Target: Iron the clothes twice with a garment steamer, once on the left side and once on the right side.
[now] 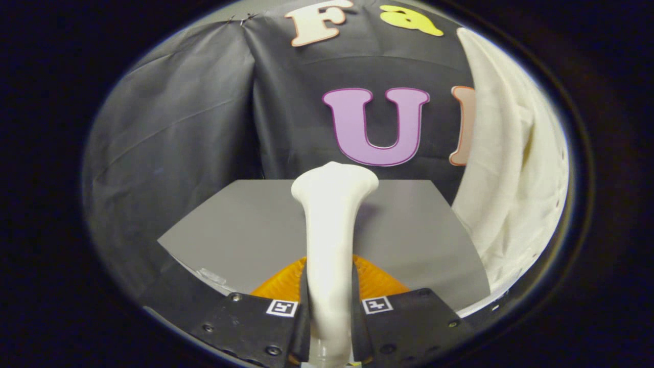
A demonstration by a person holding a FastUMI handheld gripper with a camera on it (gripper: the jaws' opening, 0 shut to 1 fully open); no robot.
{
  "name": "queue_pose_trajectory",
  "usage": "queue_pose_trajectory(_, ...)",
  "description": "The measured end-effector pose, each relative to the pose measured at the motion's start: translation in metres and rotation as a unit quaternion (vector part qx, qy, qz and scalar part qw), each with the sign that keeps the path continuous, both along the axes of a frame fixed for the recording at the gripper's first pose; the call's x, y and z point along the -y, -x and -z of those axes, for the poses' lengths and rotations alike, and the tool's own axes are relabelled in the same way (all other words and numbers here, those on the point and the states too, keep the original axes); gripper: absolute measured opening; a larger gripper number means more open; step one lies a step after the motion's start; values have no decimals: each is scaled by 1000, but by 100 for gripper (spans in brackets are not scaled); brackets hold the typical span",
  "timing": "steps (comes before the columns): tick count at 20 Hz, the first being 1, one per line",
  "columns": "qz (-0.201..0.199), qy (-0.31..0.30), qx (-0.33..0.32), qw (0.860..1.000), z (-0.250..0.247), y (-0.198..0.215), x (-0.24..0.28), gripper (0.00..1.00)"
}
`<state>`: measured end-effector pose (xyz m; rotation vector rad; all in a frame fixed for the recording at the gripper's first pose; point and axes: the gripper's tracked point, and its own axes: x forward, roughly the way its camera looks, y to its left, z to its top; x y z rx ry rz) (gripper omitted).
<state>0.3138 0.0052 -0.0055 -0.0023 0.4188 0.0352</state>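
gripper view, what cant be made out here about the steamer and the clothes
- White plastic garment steamer: its lower handle is hidden between the gripper fingers, which clamp it; its nozzle face points away.
- White cloth garment: its top, bottom and far side are cut off at the picture's edge, so its type and hanger are unclear.
- Grey tabletop: the part just ahead of the fingers is hidden by the steamer.

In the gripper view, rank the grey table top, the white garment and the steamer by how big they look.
1. grey table top
2. white garment, hanging beside the table; close to the table top in apparent size, so unsure
3. steamer, held between the gripper fingers, enlarged by nearness
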Motion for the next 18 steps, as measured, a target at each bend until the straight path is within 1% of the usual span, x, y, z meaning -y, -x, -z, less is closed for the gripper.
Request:
queue_pose_trajectory(4, 11, -1, 14, 1000, -20, 54, 16, 32)
queue_pose_trajectory(10, 17, -16, 69, 997, -78, 143, 39, 31)
queue_pose_trajectory(14, 31, -18, 105, 994, -112, 207, 68, 31)
queue_pose_trajectory(18, 41, -6, 133, 990, -137, 254, 93, 31)
